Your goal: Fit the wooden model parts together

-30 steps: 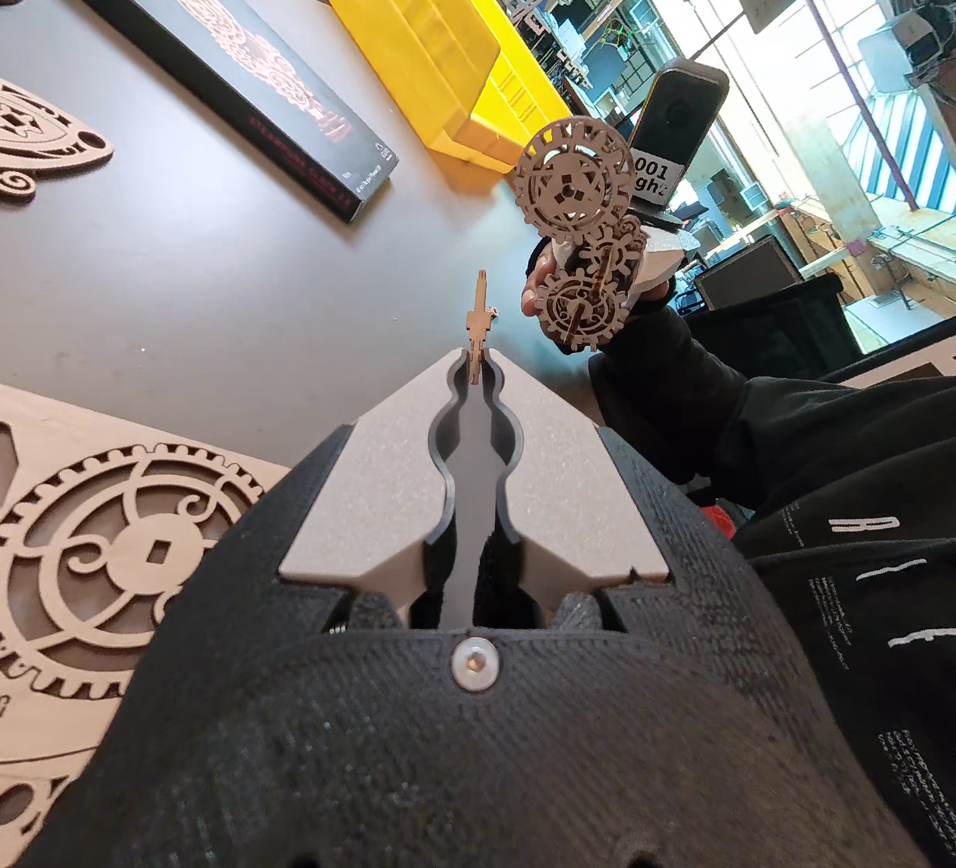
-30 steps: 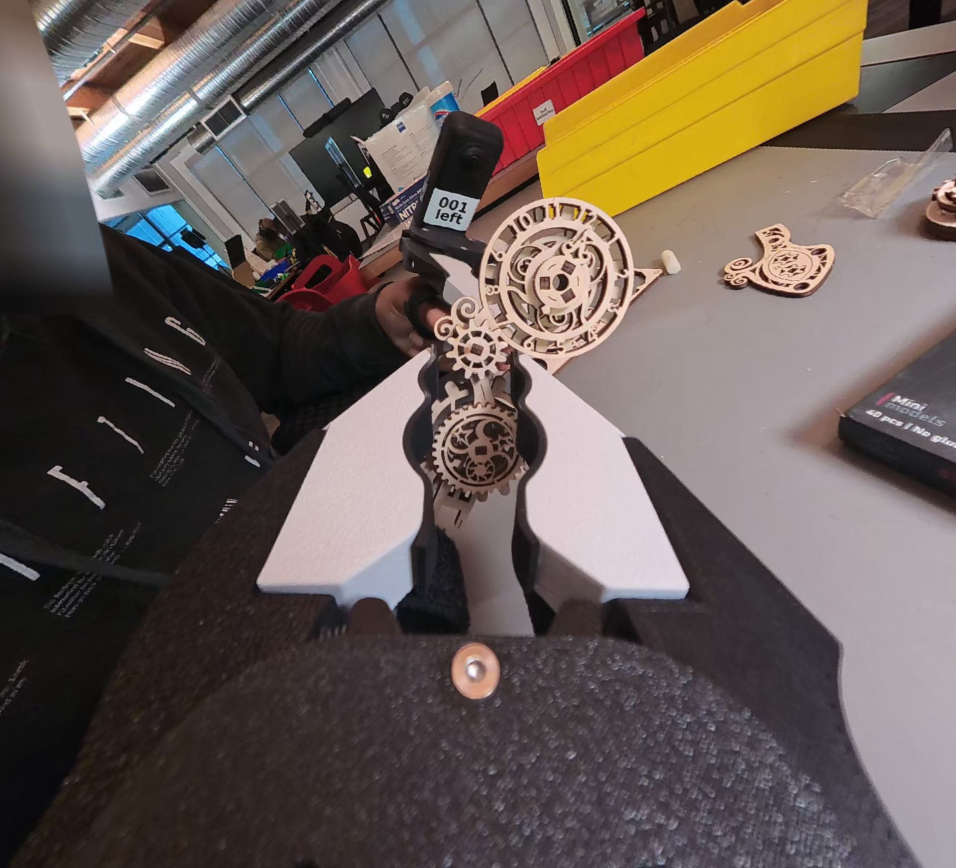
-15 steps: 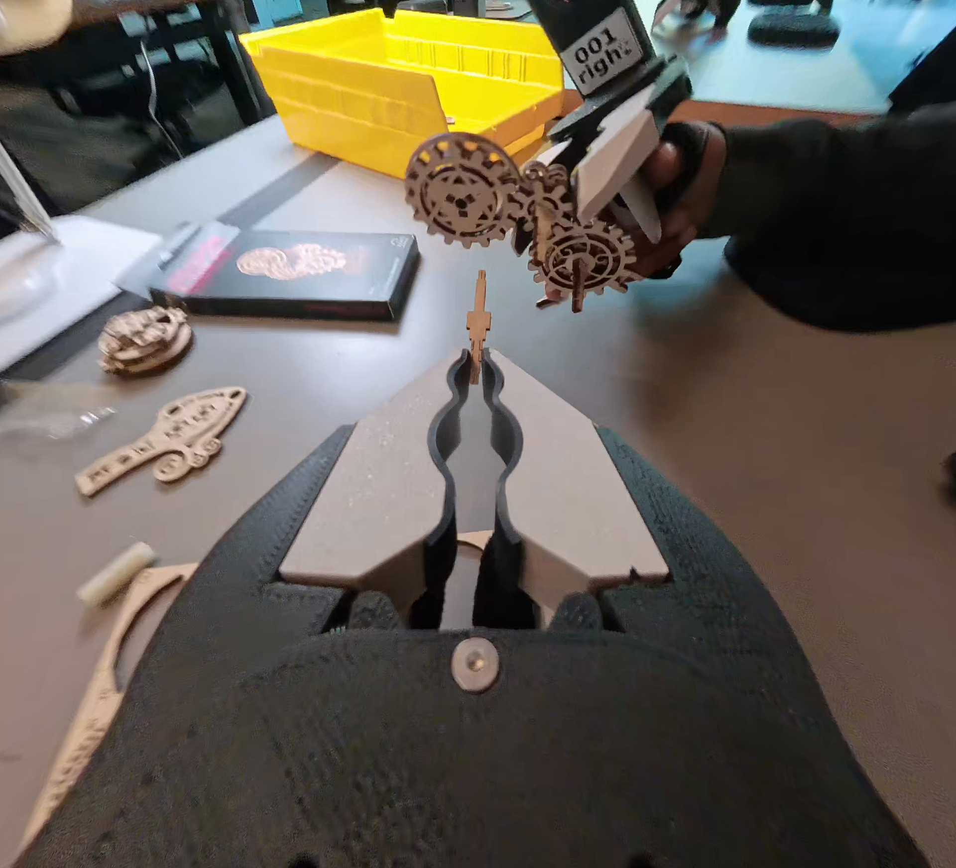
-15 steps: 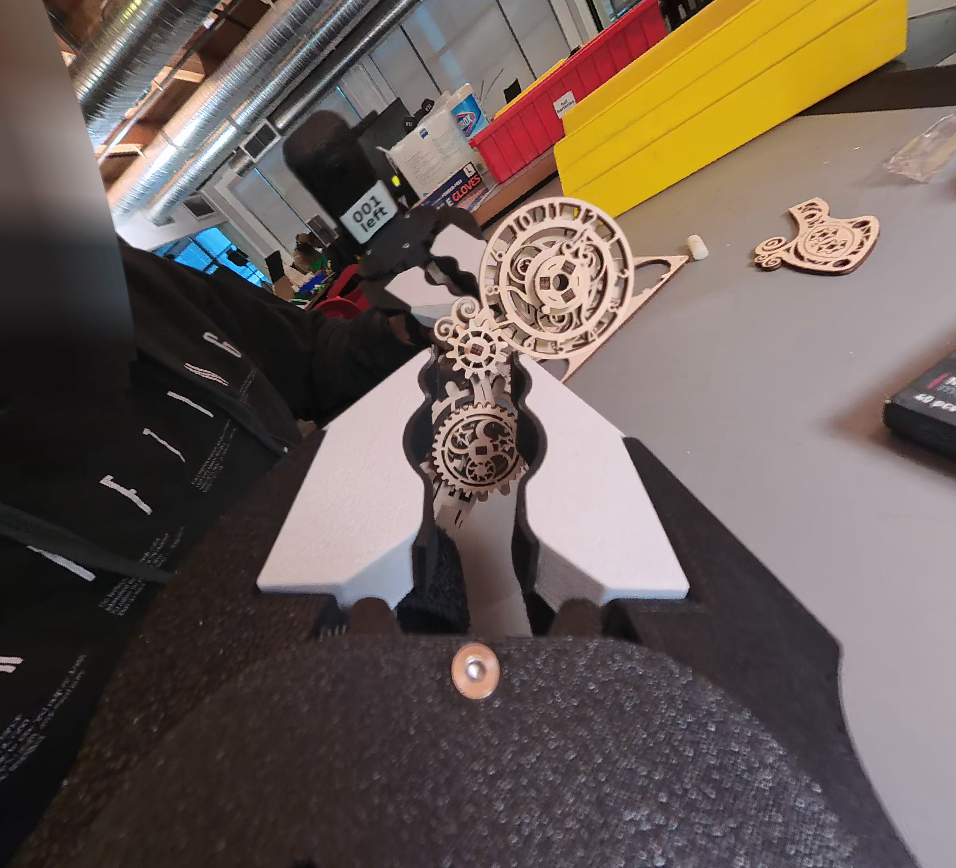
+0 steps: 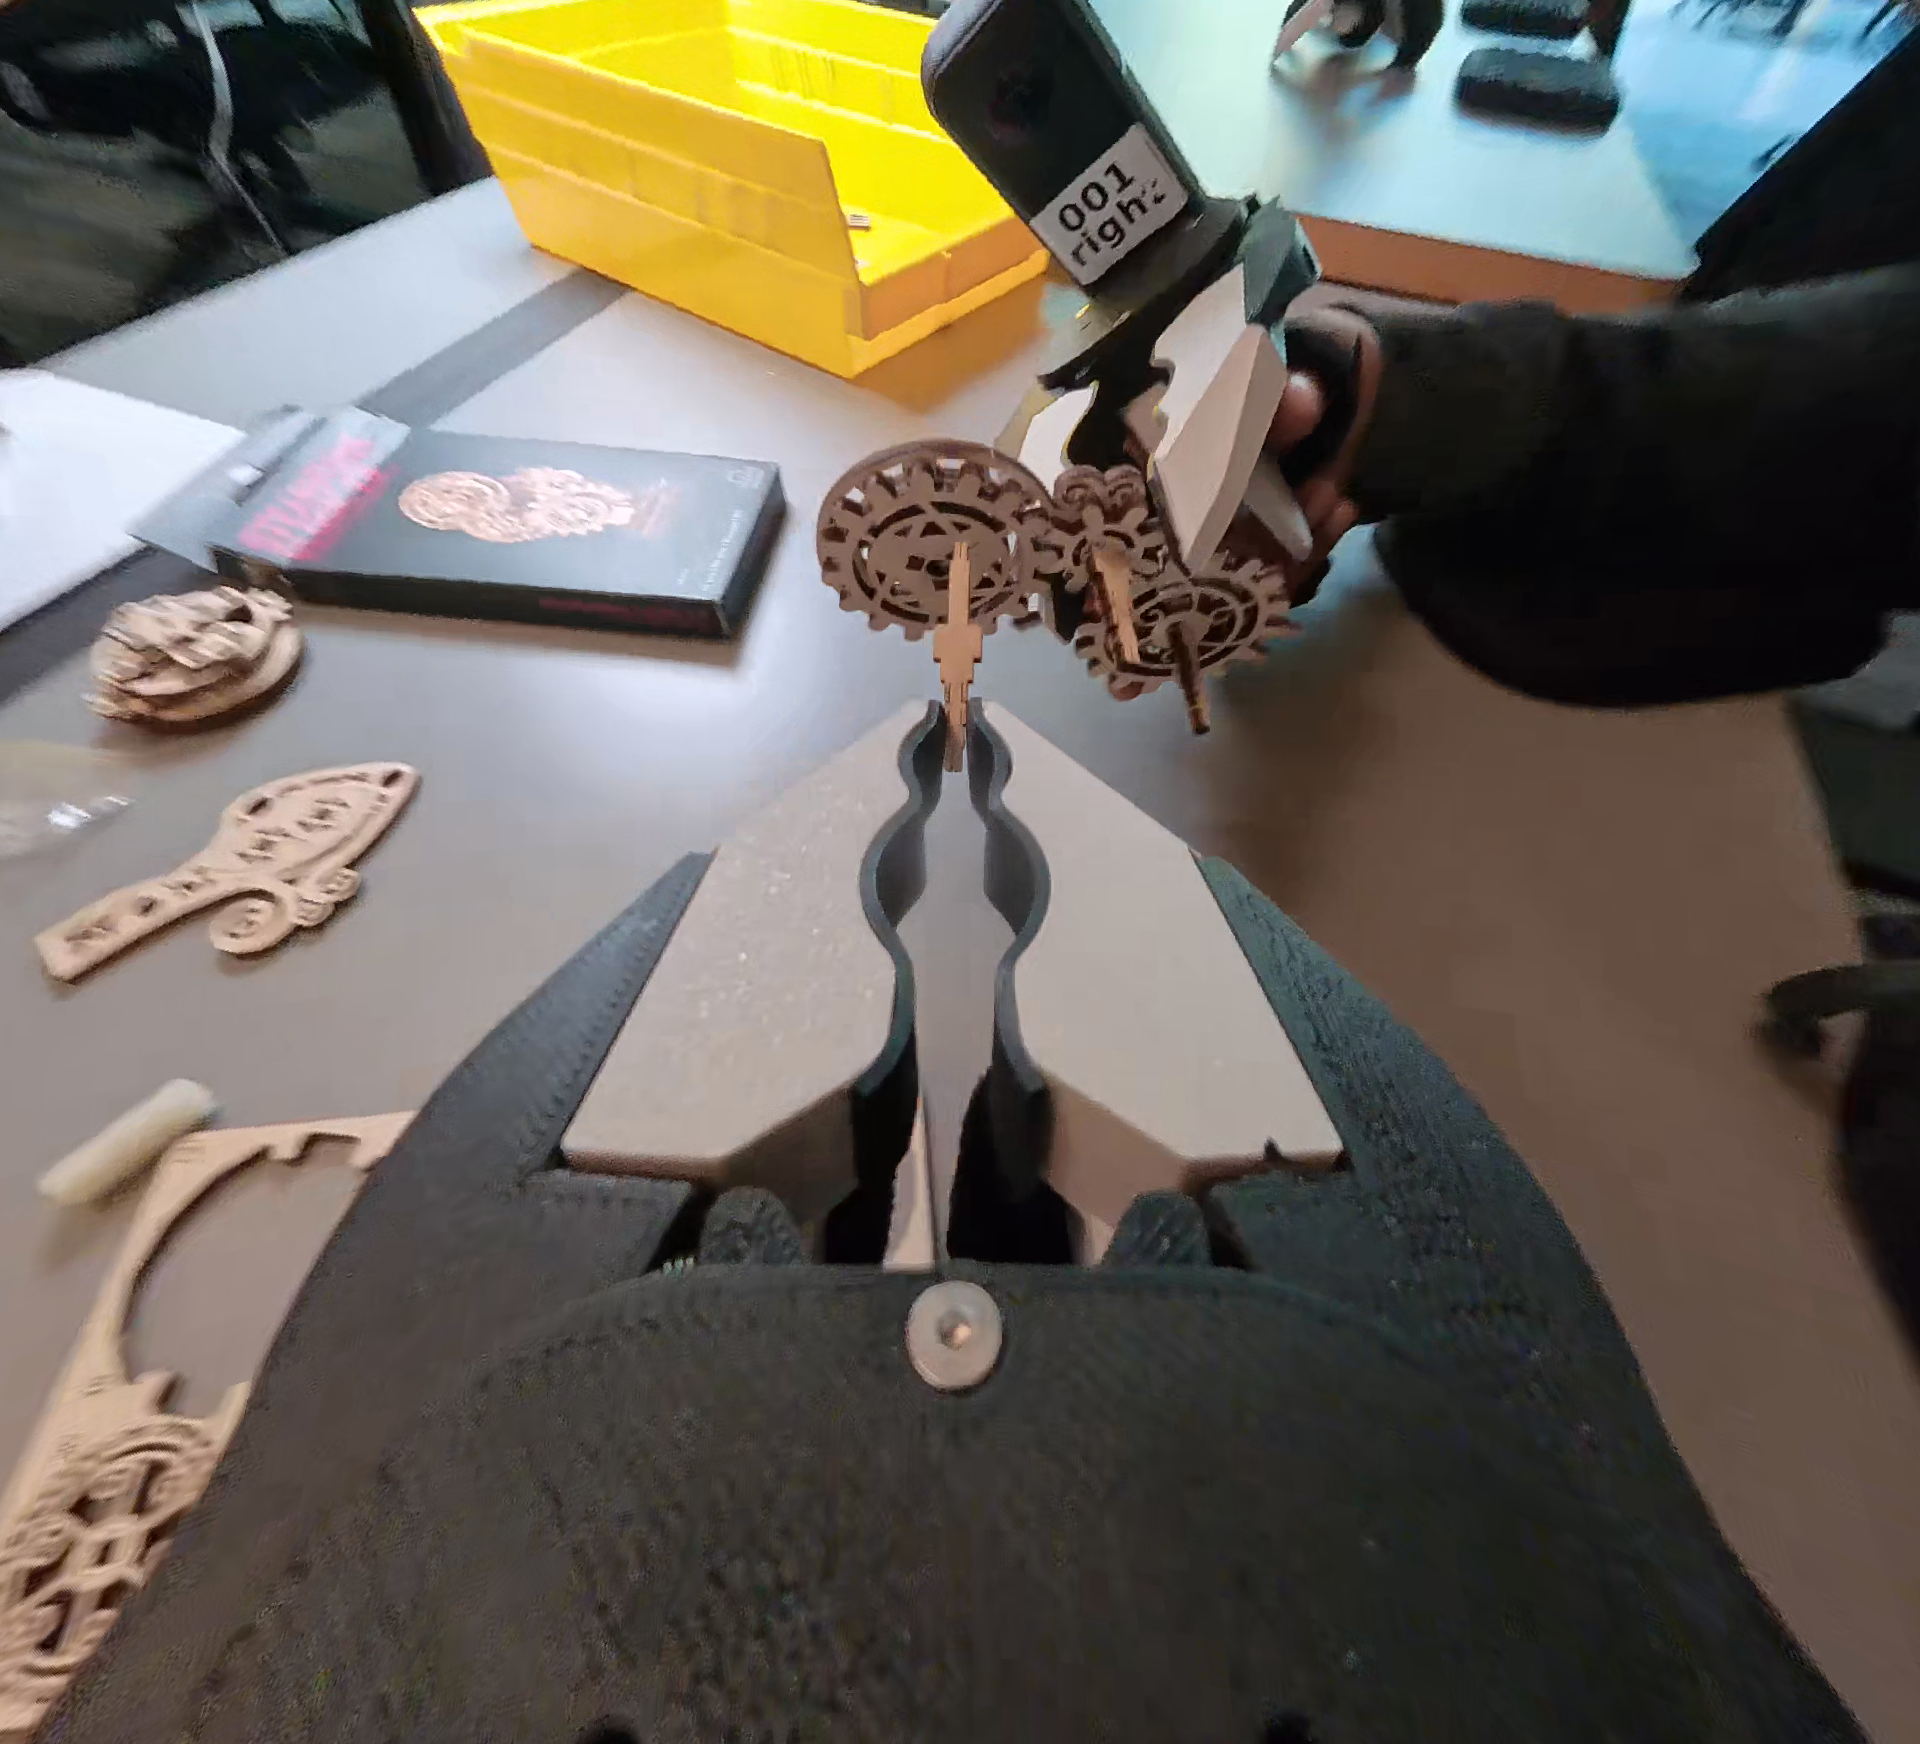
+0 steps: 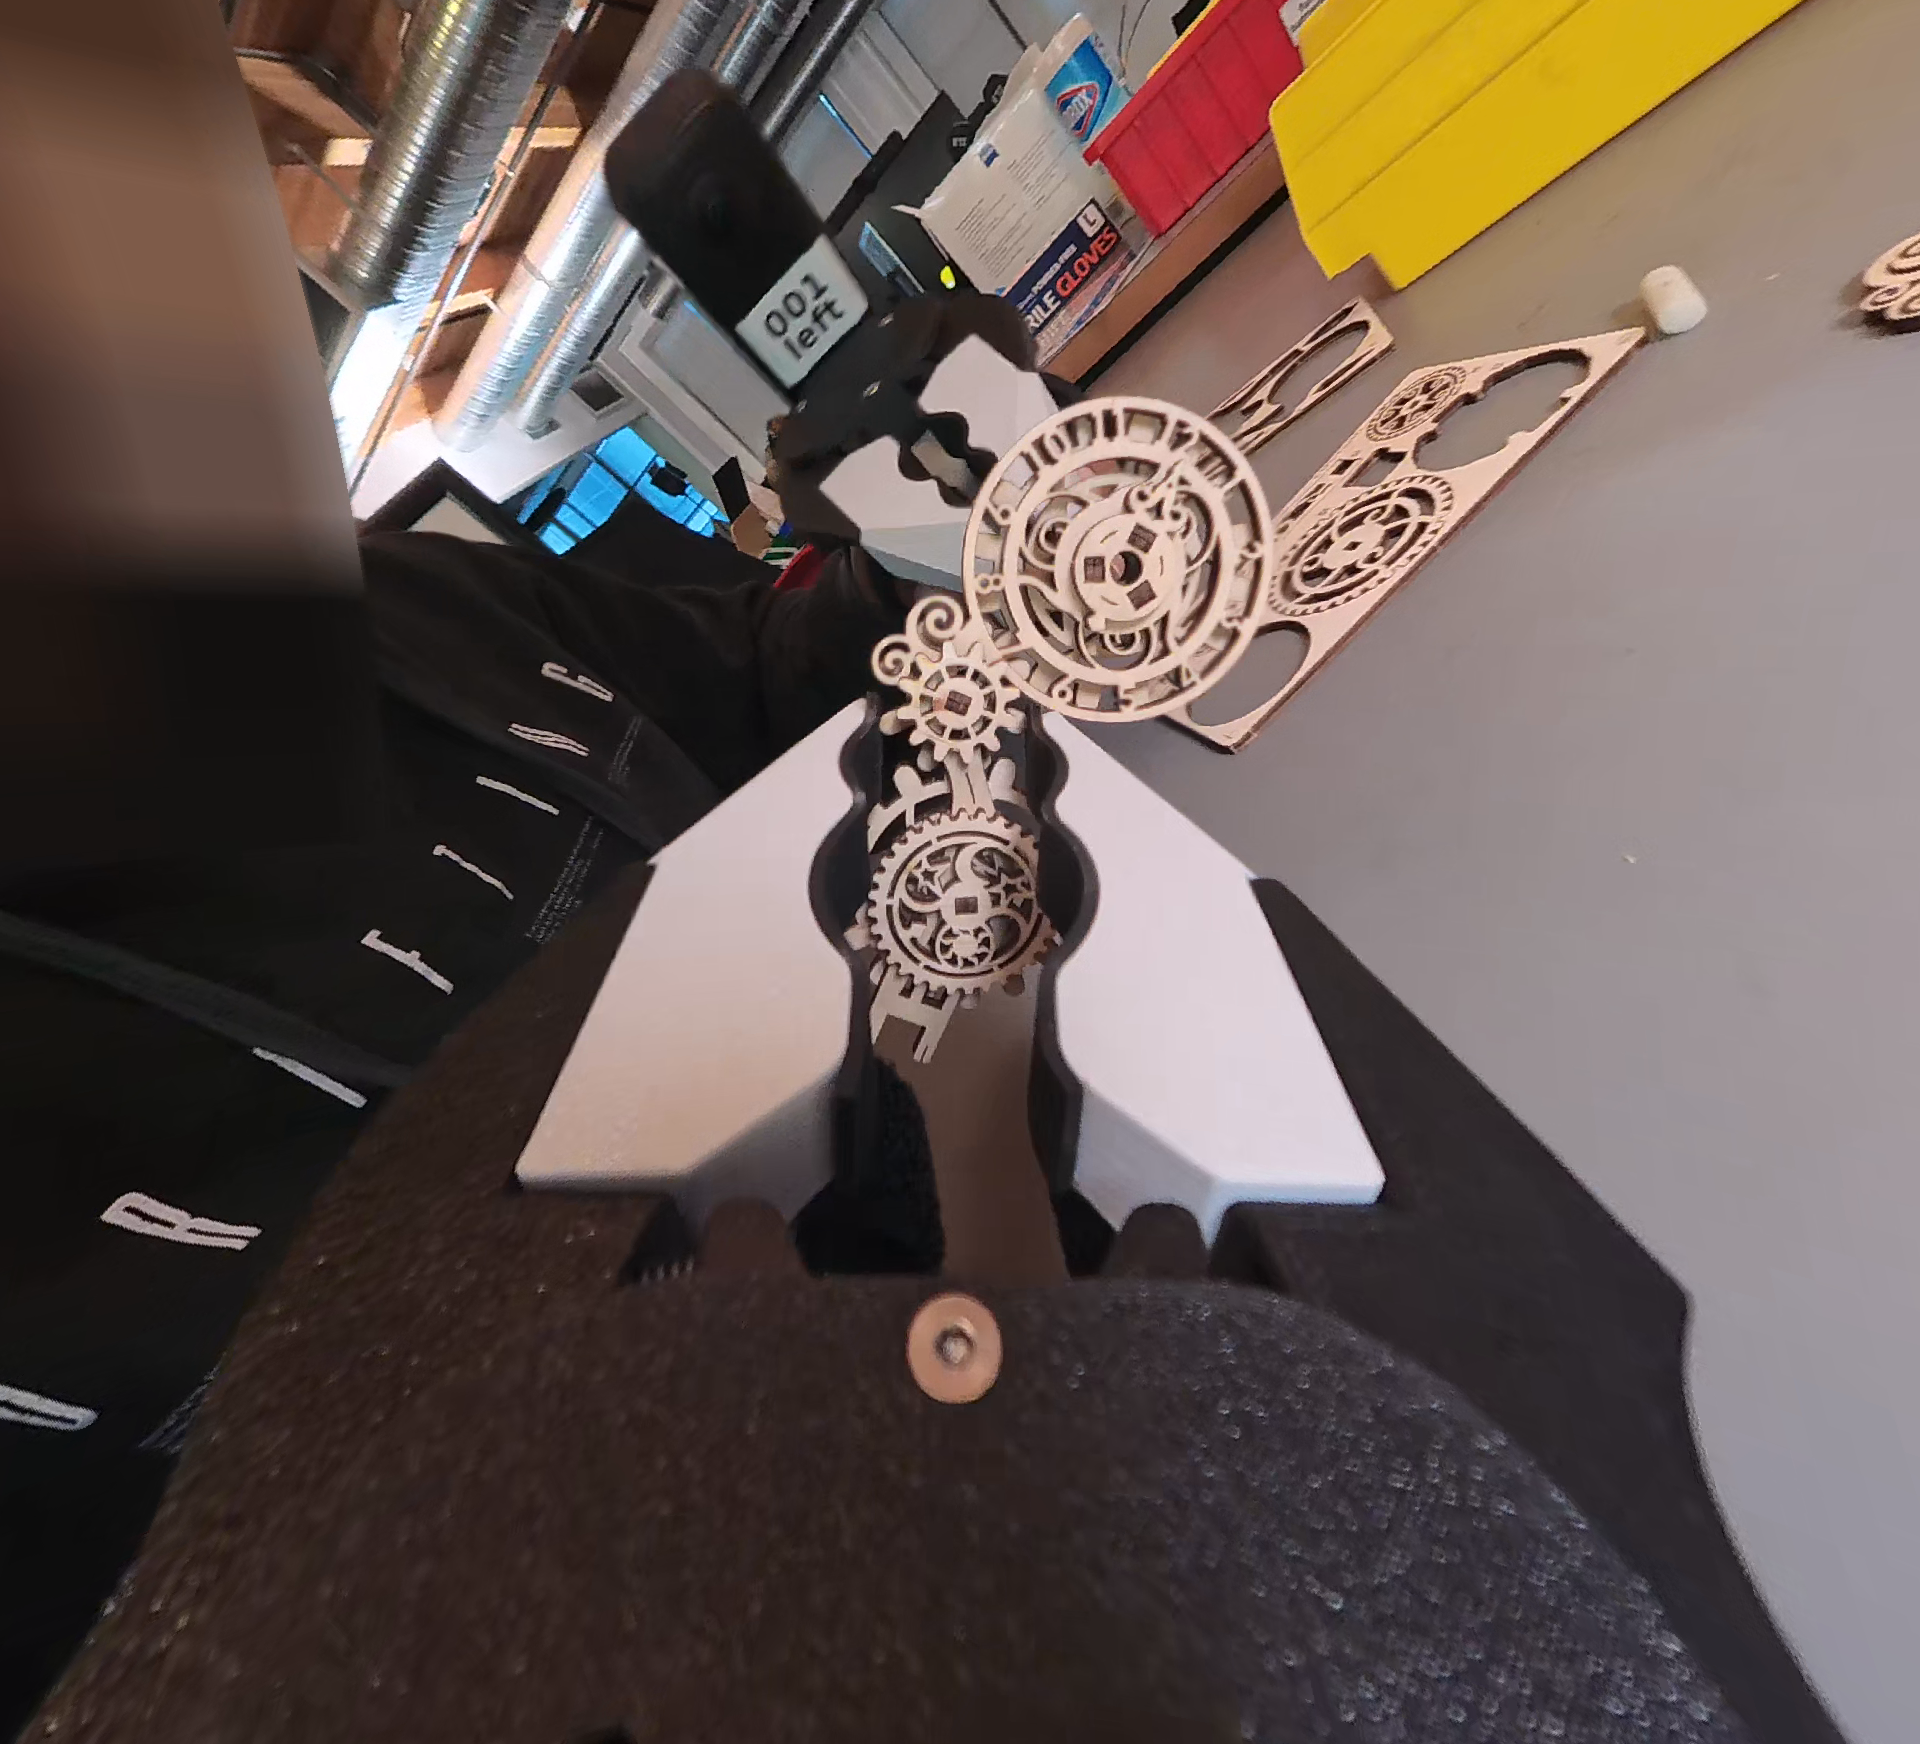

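Wood on wood here: the left gripper point(image 5: 954, 738) is pinching a small notched wooden pin point(image 5: 956, 645) by its lower end, jaws drawn narrow around it, the pin standing up straight out of the tips. Just beyond it, the right gripper point(image 6: 951, 821) is clamping the gear assembly point(image 6: 1049, 655) by its lower cog, jaws closed on the frame, with the big dial wheel point(image 6: 1120, 567) sticking out past the fingertips.

From the left wrist view, the pin's top is lining up right in front of the hub of the large gear point(image 5: 920, 546); whether it is touching, I cannot tell. This looks like the insertion step, the axle going into the hub. The next move is calling for a fine, square alignment and a straight push, the right gripper bracing the assembly against it.

Against half a second ago, the assembly is sitting lower and closer, its big gear now overlapping the pin tip instead of floating above it.

Further out, loose wooden pieces point(image 5: 239, 853), a black box point(image 5: 499, 531) and a yellow bin point(image 5: 727, 156) are lying on the grey table point(image 5: 1455, 915).
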`<state>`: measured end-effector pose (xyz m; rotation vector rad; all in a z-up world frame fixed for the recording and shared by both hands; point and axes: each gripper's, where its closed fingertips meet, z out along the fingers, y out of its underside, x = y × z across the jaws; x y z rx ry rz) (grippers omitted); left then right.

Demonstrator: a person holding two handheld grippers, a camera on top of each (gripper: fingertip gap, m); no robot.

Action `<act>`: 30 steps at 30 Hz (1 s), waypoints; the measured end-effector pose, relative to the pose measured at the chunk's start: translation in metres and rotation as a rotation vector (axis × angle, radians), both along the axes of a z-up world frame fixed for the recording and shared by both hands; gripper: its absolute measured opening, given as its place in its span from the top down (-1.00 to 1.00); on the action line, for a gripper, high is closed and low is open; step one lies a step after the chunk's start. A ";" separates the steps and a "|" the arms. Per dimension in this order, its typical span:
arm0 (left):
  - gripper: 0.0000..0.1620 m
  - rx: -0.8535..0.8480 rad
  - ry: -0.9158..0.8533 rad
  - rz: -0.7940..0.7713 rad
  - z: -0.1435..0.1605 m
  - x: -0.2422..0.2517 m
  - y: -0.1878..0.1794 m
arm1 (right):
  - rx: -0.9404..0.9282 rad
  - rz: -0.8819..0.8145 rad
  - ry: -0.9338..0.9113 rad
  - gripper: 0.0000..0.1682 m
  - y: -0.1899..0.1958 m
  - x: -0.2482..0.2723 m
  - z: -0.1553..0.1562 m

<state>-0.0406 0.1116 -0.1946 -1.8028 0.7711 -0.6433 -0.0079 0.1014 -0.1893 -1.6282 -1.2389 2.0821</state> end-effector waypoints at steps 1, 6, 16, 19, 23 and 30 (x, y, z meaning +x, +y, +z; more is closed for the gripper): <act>0.98 -0.045 -0.027 0.000 -0.001 0.000 -0.001 | -0.004 0.010 0.001 0.70 -0.002 0.000 0.000; 0.97 -0.172 -0.104 -0.041 -0.003 0.002 -0.008 | -0.013 0.051 0.001 0.70 -0.010 -0.001 -0.001; 0.97 -0.338 -0.192 -0.108 -0.009 0.007 -0.019 | 0.041 0.110 0.014 0.69 -0.020 0.004 0.000; 0.98 -0.373 -0.236 -0.146 -0.006 0.010 -0.023 | 0.062 0.137 0.001 0.70 -0.025 0.006 -0.003; 0.97 -0.418 -0.283 -0.182 -0.004 0.012 -0.027 | 0.106 0.165 -0.016 0.70 -0.029 0.009 -0.006; 0.98 -0.496 -0.397 -0.255 0.006 0.013 -0.035 | 0.151 0.195 -0.037 0.70 -0.033 0.012 -0.009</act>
